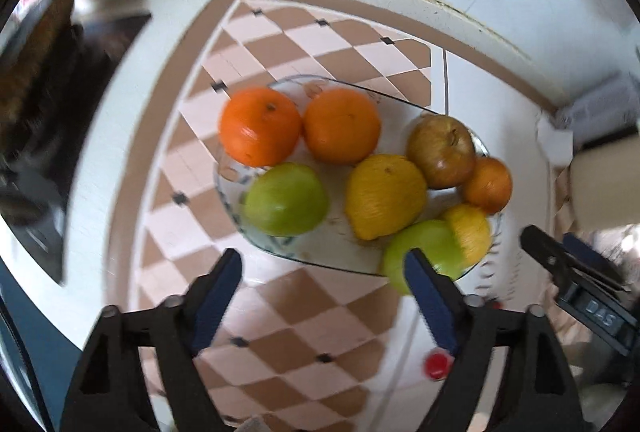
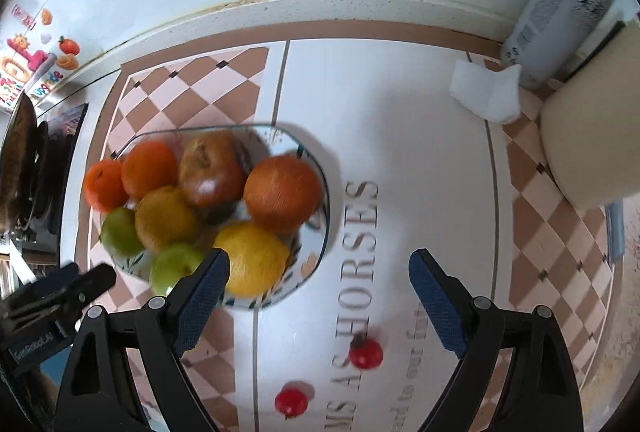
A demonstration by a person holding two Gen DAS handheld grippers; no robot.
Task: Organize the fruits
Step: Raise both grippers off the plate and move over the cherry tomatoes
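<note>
Checkered tablecloth (image 2: 560,232) under glass fruit bowl (image 2: 320,168), long axis running diagonally. Left gripper (image 1: 324,272) and right gripper (image 2: 320,272) wide apart above it, empty, touching nothing.

Both wrist cameras look steeply down, sharing the slightly blurred fruit bowl (image 1: 256,248).

ok so my left gripper (image 1: 324,296) is spread wide with nothing in it, pointing down over the checkered brown and cream tablecloth (image 1: 280,312). Just ahead is the clear glass bowl (image 1: 232,188) with two oranges (image 1: 260,132), two green apples (image 1: 286,199), two yellow lemons (image 1: 384,197), a brownish apple (image 1: 440,150) and a small orange (image 1: 488,185). Small red tomato (image 1: 438,364) near my right finger
</note>
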